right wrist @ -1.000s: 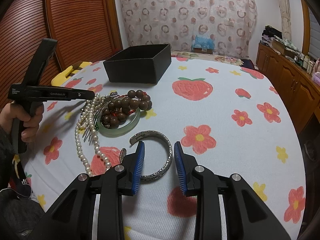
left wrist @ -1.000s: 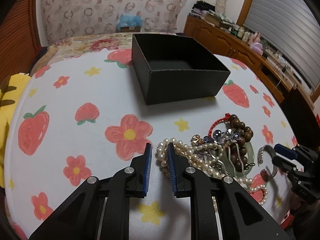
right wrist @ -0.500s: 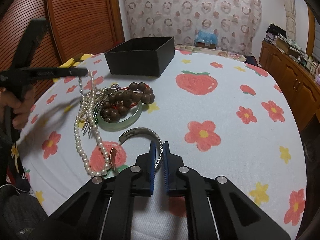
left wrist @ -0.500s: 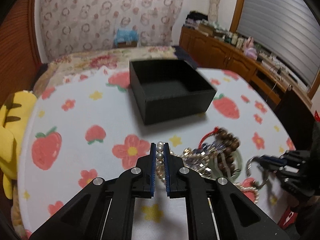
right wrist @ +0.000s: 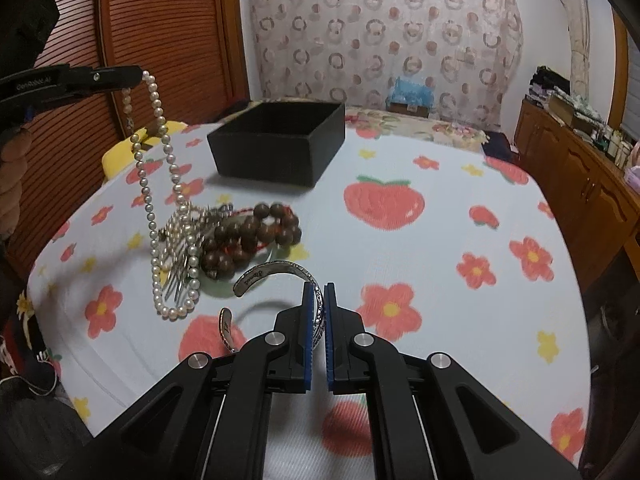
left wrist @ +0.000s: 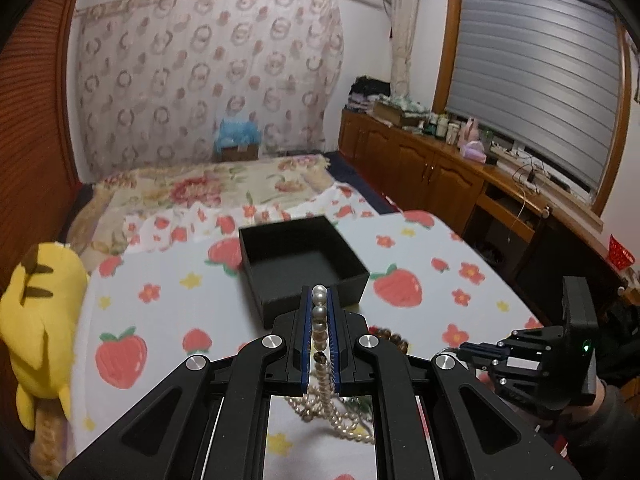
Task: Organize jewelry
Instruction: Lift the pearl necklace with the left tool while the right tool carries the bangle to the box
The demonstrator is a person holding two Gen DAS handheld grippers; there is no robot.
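My left gripper [left wrist: 319, 300] is shut on a pearl necklace [left wrist: 319, 312], whose beads line up between the blue pads. In the right wrist view the pearl necklace [right wrist: 160, 184] hangs in a long loop from the left gripper [right wrist: 140, 76], its lower end still on the cloth. An open black box [left wrist: 300, 260] stands beyond, also seen as the black box [right wrist: 280, 144]. My right gripper [right wrist: 319, 292] is shut on a silver cuff bracelet [right wrist: 272, 272], low over the cloth. Brown wooden beads [right wrist: 252, 236] and a hair comb [right wrist: 180, 276] lie in the pile.
A strawberry and flower cloth [right wrist: 440, 220] covers the round table. A yellow plush toy [left wrist: 36, 320] sits at the table's left edge. A bed [left wrist: 208, 188] lies behind, wooden cabinets [left wrist: 432, 176] along the right wall. A person's hand [right wrist: 10, 184] holds the left gripper.
The left gripper closed on the pearls and rose, drawing the strand up off the pile. The right gripper closed on the silver cuff and lifted one side slightly.
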